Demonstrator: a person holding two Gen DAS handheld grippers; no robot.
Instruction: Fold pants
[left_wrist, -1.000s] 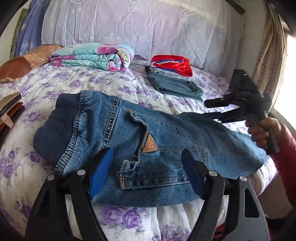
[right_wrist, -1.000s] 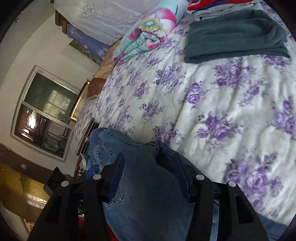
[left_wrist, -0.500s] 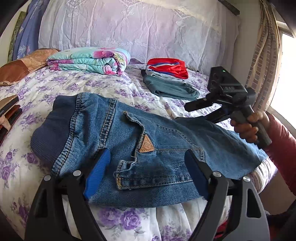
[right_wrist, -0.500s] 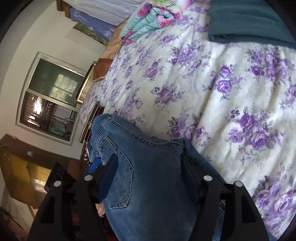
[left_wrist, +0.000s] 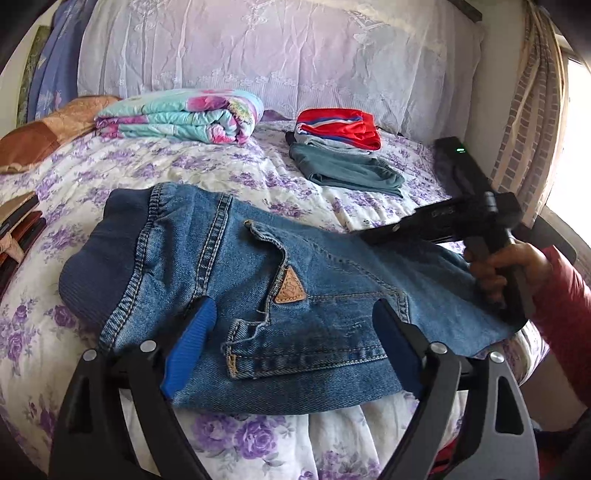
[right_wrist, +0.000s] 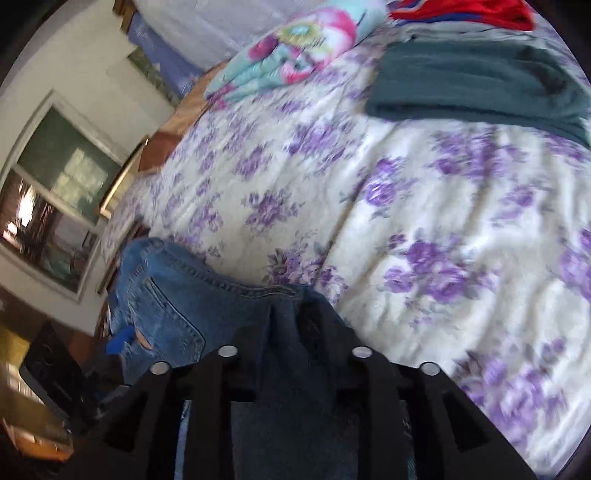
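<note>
Blue jeans (left_wrist: 258, 266) lie folded on the flowered bedsheet (left_wrist: 221, 173), ribbed waistband to the left, leg end to the right. My left gripper (left_wrist: 291, 306) hovers over their near edge, its blue pads (left_wrist: 188, 332) wide apart and still opening, gripping nothing. At the leg end a hand (left_wrist: 491, 266) in a red sleeve holds my right gripper (left_wrist: 373, 236). In the right wrist view that gripper (right_wrist: 284, 317) is closing, with a bunched fold of the jeans (right_wrist: 166, 295) pinched between its black fingers.
A folded floral quilt (left_wrist: 181, 116) and a stack of folded clothes (left_wrist: 340, 147) with a teal garment (right_wrist: 480, 81) lie toward the headboard. Brown items (left_wrist: 18, 229) sit at the bed's left edge. A curtain and a window are on the right.
The right gripper's jaws have come together on a fold of denim, and it has tipped and rolled a little. The left gripper's jaws have spread slightly wider over the jeans.
</note>
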